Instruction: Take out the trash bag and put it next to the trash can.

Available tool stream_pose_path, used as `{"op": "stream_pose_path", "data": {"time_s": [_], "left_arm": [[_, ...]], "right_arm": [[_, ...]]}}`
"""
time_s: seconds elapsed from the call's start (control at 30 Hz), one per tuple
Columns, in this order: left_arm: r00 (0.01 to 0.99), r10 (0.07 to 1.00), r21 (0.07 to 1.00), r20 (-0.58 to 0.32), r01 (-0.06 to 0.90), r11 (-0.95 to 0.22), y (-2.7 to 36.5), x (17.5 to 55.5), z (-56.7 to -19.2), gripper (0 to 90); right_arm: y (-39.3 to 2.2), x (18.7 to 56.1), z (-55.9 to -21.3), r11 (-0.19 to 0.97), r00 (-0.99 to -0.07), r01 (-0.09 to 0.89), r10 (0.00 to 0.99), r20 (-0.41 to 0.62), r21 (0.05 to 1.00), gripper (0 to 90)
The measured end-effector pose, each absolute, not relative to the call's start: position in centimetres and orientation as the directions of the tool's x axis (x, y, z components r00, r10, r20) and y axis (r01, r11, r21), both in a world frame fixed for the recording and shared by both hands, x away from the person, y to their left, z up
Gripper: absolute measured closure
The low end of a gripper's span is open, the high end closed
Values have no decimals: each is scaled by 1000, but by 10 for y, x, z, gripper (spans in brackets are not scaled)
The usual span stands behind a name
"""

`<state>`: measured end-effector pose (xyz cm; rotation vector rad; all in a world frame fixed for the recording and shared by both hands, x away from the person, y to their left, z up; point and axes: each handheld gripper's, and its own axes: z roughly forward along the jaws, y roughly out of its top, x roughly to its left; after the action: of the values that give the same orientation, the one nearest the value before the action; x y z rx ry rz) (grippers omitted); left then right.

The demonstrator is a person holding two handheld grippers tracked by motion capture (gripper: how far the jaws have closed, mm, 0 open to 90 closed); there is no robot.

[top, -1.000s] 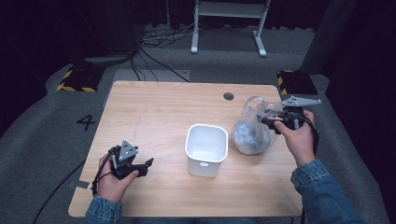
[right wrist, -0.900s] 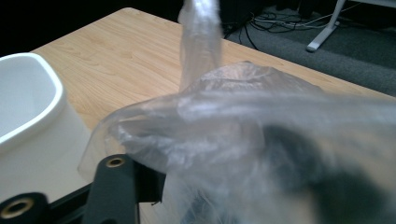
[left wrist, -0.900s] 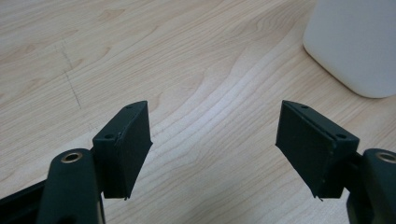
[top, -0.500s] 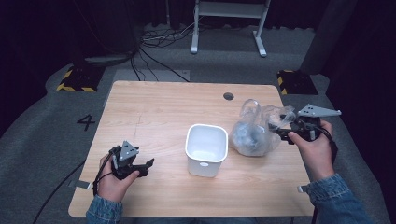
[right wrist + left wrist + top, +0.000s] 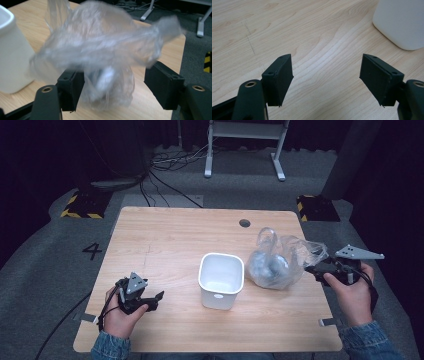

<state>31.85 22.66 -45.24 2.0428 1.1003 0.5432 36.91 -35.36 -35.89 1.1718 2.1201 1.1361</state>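
Crinkly clear plastic bag (image 5: 276,262), matt wooden table (image 5: 165,235)

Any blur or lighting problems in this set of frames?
Right gripper view: the clear plastic bag is motion-smeared, while the jaws stay sharp. Left gripper view: crisp wood grain, evenly lit. High view: table well lit, surroundings very dark.

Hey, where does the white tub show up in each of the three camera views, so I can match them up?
High view: the white tub stands at the middle of the wooden table, left of the clear plastic bag.
Left gripper view: its lower corner sits at top right.
Right gripper view: it stands at the left edge, beside the bag.
Shared landmark: the table's wood grain.
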Motion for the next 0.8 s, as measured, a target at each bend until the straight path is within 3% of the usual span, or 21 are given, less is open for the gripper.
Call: {"op": "stream_pose_path", "data": {"time_s": [0.8], "left_arm": [[517,855,746,31,557,-365,252,308,-467,259]], "right_arm": [[-369,342,-438,330,-533,542,846,13,773,285]]}}
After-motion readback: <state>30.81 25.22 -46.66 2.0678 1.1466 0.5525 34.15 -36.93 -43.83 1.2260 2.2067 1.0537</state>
